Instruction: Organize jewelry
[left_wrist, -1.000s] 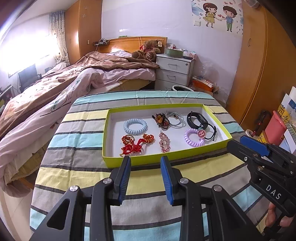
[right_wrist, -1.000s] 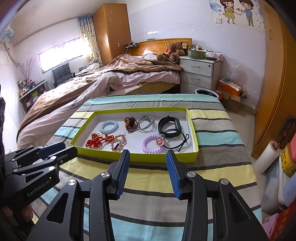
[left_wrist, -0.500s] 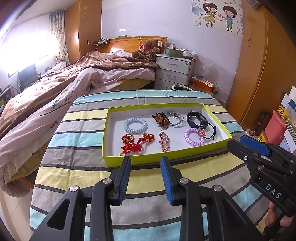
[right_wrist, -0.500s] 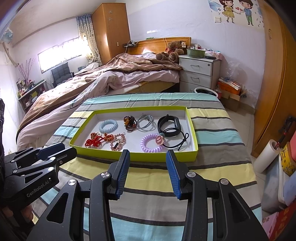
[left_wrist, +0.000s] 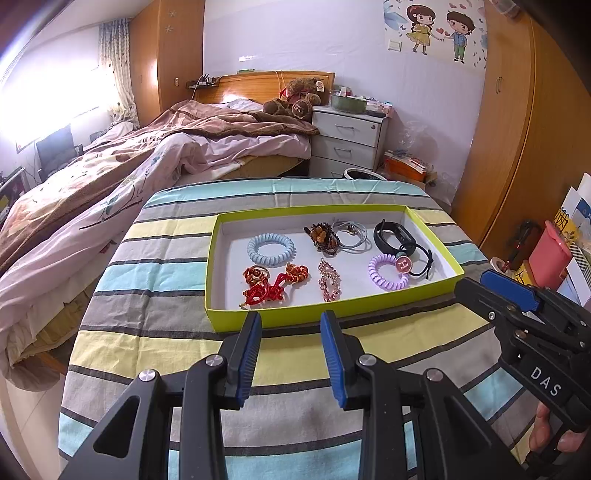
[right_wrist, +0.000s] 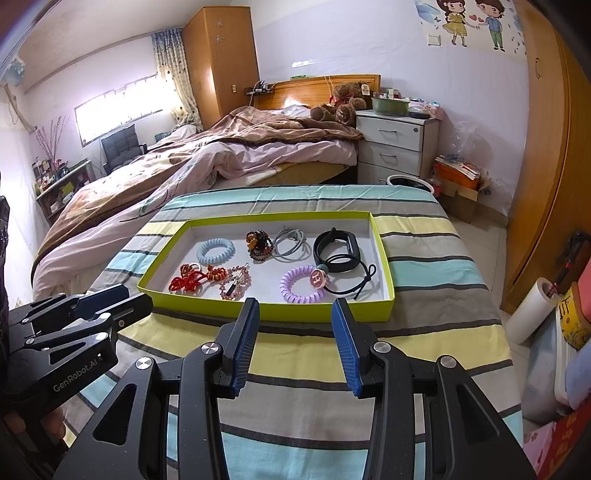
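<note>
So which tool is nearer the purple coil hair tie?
Right. The right tool hovers just short of the tray, almost in line with the purple coil hair tie; the left tool sits further left, toward the red knot.

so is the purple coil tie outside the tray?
No, the purple coil tie lies inside the tray, next to the black band.

Lying flat in a lime-green tray (left_wrist: 236, 317) on the striped cloth: pale-blue coil band (left_wrist: 270, 249) back left, amber bead cluster (left_wrist: 324, 238), grey cord loops (left_wrist: 352, 236), black wristband (left_wrist: 393, 235); nearer, red knotted charm (left_wrist: 269, 284), pink crystal clip (left_wrist: 328, 280), lilac coil band (left_wrist: 388, 277) touching a round pink disc (left_wrist: 403, 264).
</note>
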